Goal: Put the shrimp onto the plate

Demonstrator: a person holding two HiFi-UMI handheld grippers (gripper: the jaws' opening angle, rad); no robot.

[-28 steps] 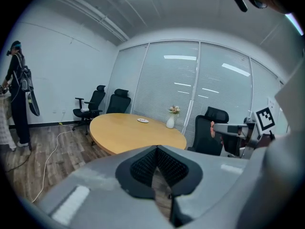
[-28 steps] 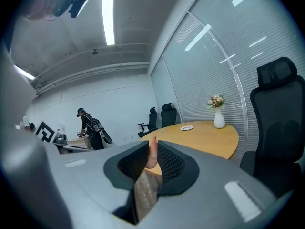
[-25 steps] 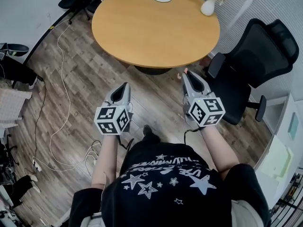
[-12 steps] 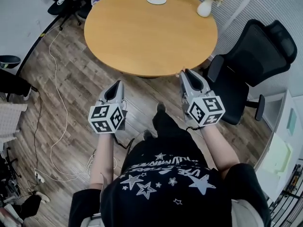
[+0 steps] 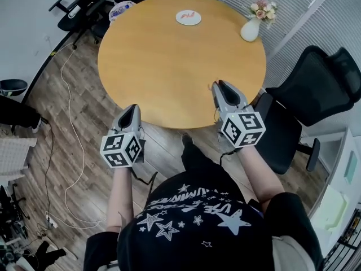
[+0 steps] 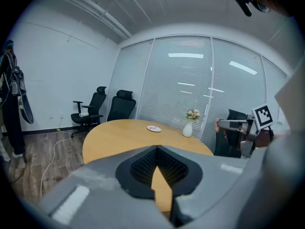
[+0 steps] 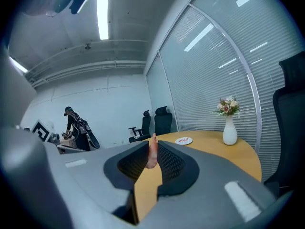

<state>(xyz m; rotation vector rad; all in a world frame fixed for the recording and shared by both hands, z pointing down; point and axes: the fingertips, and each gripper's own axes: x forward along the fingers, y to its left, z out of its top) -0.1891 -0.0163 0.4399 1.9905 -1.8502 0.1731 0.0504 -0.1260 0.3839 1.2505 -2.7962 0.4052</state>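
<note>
Your right gripper is pinching the shrimp. Your left gripper is sitting closed, empty. Plate is lying well apart.

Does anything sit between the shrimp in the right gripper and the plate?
Nothing visible. The shrimp is pinched in the right gripper at the near edge of the tabletop; only bare wood lies before the plate. The vase stands aside.

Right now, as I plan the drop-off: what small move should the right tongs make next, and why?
Probably carry the right tongs forward across the round table toward the white plate. They grip the shrimp only just over the near edge, and the plate sits at the far side.
</note>
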